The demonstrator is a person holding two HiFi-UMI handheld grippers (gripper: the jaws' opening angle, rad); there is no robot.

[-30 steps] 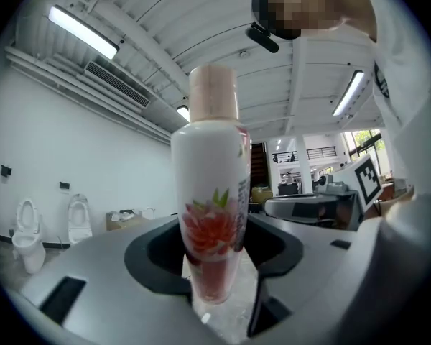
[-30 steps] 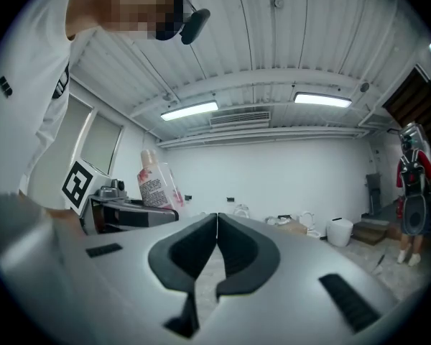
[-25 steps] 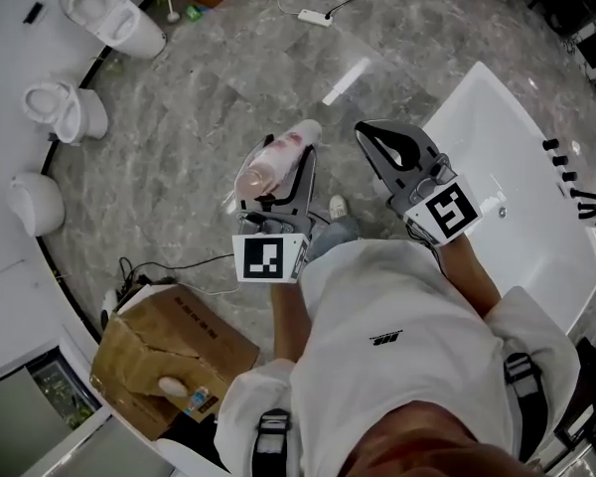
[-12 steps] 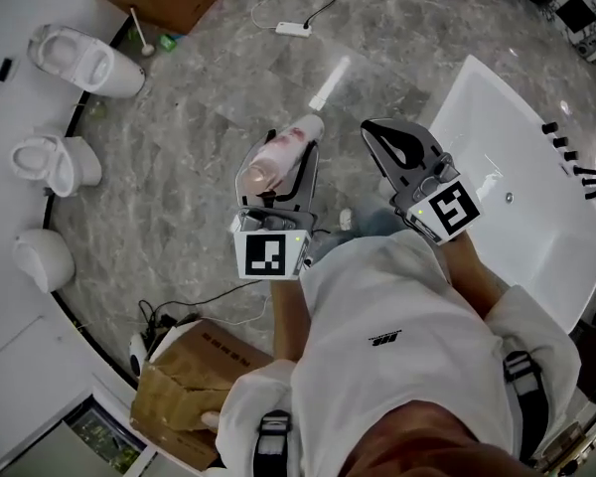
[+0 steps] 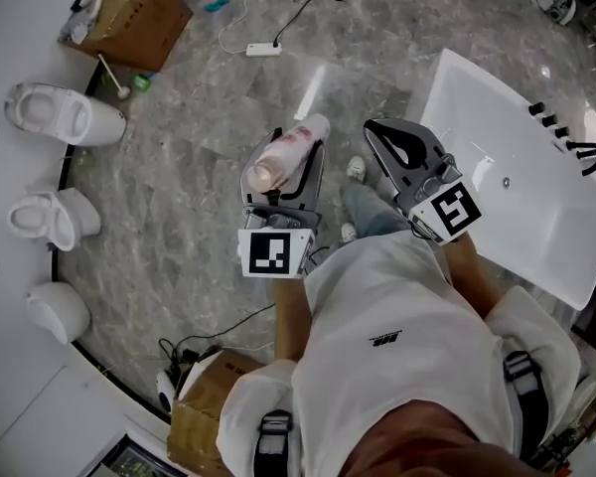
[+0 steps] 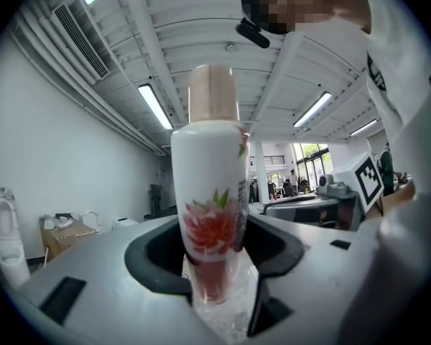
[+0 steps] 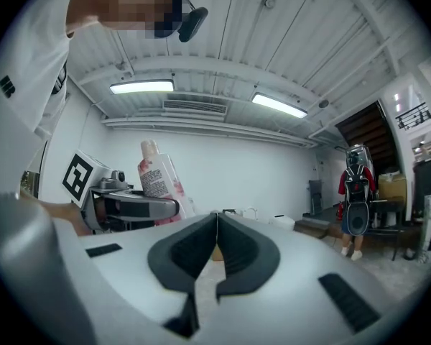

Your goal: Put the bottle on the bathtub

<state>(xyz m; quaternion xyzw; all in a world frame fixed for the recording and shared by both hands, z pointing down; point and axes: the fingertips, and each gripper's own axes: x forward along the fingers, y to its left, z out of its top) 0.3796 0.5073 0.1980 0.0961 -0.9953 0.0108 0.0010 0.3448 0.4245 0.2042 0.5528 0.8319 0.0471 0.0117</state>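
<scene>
A white bottle [image 5: 283, 155] with a pink flower print and a beige cap is held in my left gripper [image 5: 281, 192], which is shut on its lower part. In the left gripper view the bottle [image 6: 210, 192] stands upright between the jaws, cap pointing to the ceiling. My right gripper [image 5: 402, 152] is shut and holds nothing; its jaws [image 7: 216, 254] meet tip to tip. From the right gripper view the bottle [image 7: 158, 180] shows at the left. The white bathtub [image 5: 521, 202] lies at the right, beside the right gripper.
Grey marble floor lies below. Black taps [image 5: 561, 137] sit on the bathtub's far rim. Toilets [image 5: 55, 117] line the left wall. Also on the floor: a cardboard box [image 5: 129, 18], a power strip with cable [image 5: 263, 48], another box [image 5: 214, 410].
The view has swung: the bathtub has shifted up and nearer, the toilets and boxes slid down the left. Both grippers keep their pose, and the bottle stays held.
</scene>
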